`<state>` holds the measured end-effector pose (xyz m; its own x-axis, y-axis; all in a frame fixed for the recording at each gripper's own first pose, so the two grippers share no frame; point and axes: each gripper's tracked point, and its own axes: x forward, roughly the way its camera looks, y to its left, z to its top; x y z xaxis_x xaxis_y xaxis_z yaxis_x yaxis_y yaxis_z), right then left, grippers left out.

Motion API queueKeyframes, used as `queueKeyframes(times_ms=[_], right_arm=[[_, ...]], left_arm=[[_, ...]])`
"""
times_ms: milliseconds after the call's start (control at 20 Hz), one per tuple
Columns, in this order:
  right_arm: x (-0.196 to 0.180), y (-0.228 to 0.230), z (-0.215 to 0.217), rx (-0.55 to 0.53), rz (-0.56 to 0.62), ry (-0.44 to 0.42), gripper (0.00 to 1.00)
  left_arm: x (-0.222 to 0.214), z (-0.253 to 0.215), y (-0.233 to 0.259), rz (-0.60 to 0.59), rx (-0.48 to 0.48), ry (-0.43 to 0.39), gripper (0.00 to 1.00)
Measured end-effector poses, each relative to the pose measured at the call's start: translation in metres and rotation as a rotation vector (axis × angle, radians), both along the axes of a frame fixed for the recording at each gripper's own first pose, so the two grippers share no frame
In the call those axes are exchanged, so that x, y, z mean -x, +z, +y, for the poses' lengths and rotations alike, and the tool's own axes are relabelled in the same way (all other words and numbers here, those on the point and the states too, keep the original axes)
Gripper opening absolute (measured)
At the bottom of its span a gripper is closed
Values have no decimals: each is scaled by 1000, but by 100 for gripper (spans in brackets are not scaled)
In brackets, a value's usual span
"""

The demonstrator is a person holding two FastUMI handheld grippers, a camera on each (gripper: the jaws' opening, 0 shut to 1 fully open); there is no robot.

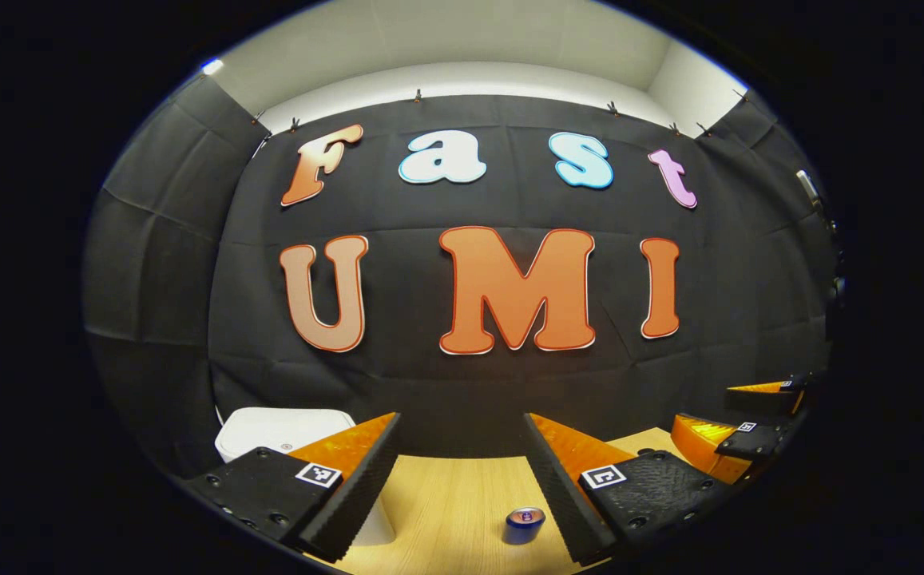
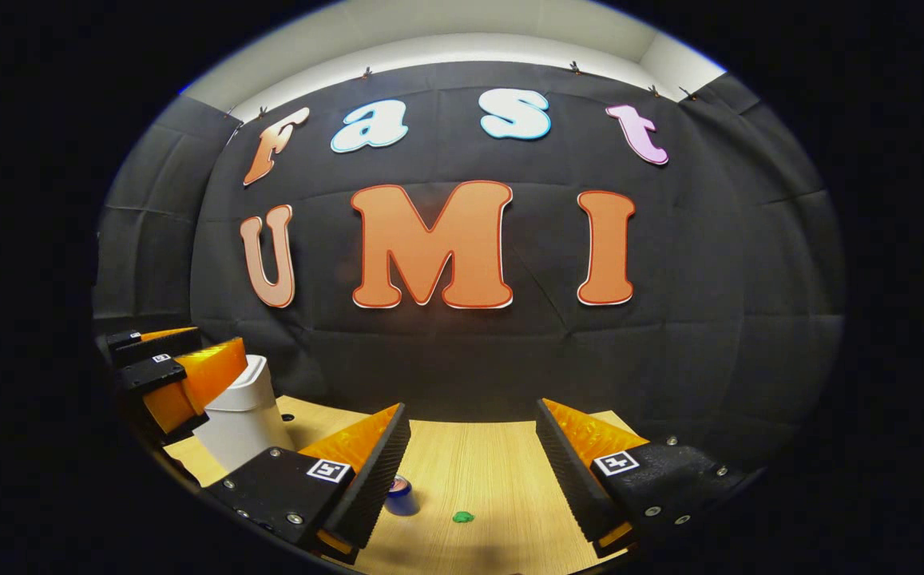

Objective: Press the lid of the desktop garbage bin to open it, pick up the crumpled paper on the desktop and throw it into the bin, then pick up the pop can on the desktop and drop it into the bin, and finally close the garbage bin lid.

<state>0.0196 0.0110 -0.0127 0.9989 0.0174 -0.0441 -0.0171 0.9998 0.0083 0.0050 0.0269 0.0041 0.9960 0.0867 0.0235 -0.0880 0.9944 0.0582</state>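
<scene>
Left gripper: jaws spread wide, nothing between them, held above the wooden desktop. Right gripper: likewise open and empty.

White garbage bin: lid down, its front partly hidden behind the left gripper's near finger. Pop can: upright on the desktop to the right of the bin, well apart from it. In the right gripper view the can is half covered by a finger. Small green object lies right of the can, too small to identify.
</scene>
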Motion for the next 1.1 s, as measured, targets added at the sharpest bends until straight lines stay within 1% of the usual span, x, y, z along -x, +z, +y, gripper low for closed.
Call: queueKeyframes(times_ms=[50,100,250,300,350,400,450,500,550,600,650,700,750,800,1000,1100], right_arm=[[-1,-1,0,0,-2,0,95],[-3,-1,1,-1,-3,0,95],[-7,-4,6,-12,8,13,94],[-8,-6,9,-13,12,19,94],[-8,-6,11,-13,14,25,94],[-10,-6,14,-13,14,31,94],[-11,-7,15,-13,14,35,94],[-11,-6,16,-14,14,37,94],[-12,-8,17,-16,15,40,94],[-13,-9,18,-17,18,42,94],[-15,-9,20,-17,21,44,94],[-15,-11,21,-17,23,45,95],[-15,-12,21,-15,25,46,95],[-16,-13,22,-15,28,48,94],[-19,-16,22,-9,36,43,95],[-19,-18,23,-6,42,39,95]], left_arm=[[2,1,0,3,-6,1,92],[2,3,1,3,-14,5,83],[2,17,8,-17,-37,49,72],[2,21,8,-24,-39,68,64],[3,25,9,-28,-41,83,60],[3,28,10,-28,-45,98,52],[2,33,10,-26,-53,115,49],[5,37,9,-19,-63,127,40],[5,43,9,-13,-72,144,36],[8,47,10,-8,-77,157,27],[8,51,11,-2,-82,167,22],[9,57,9,2,-90,187,13],[9,63,9,6,-91,206,15],[13,69,11,6,-91,224,0],[-8,118,12,32,-47,279,0],[-15,143,11,54,-16,285,0]])
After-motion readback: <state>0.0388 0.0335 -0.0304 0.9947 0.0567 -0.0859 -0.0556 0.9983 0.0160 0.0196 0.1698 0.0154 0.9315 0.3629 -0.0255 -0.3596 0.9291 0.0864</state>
